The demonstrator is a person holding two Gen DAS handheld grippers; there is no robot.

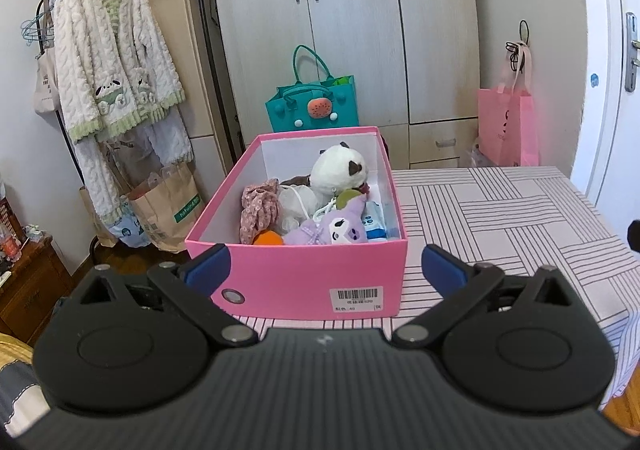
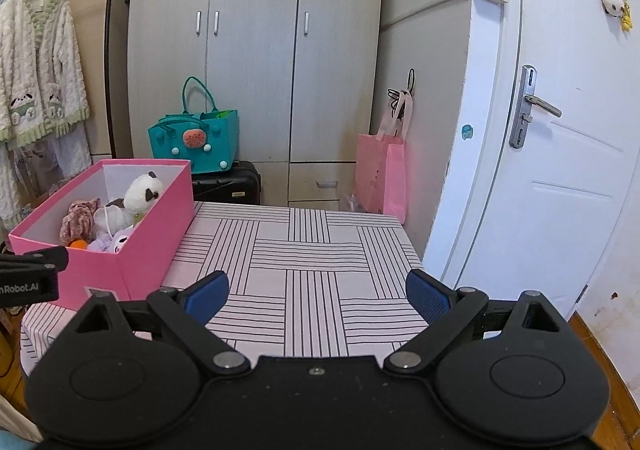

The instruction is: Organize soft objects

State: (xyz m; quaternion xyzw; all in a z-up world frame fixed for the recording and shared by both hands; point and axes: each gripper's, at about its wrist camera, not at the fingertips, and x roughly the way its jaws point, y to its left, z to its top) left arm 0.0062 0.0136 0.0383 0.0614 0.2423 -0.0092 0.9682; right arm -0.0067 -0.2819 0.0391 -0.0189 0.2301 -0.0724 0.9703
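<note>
Pink, white and lilac against pale stripes

The bright pink cardboard box (image 1: 296,274), white inside, holds a white plush panda with dark patches (image 1: 340,170), a lilac plush doll (image 1: 336,230), a pink floral fabric scrunchie (image 1: 258,210) and something orange; the worktop (image 2: 312,250) is pale pink with dark line blocks, and blue pads tip the black fingers (image 2: 208,296).

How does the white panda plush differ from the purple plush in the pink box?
The white panda plush is round, white with dark patches, and sits toward the far end of the pink box. The purple plush is lilac, flatter, and lies at the near end. Both are soft toys inside the box.
</note>
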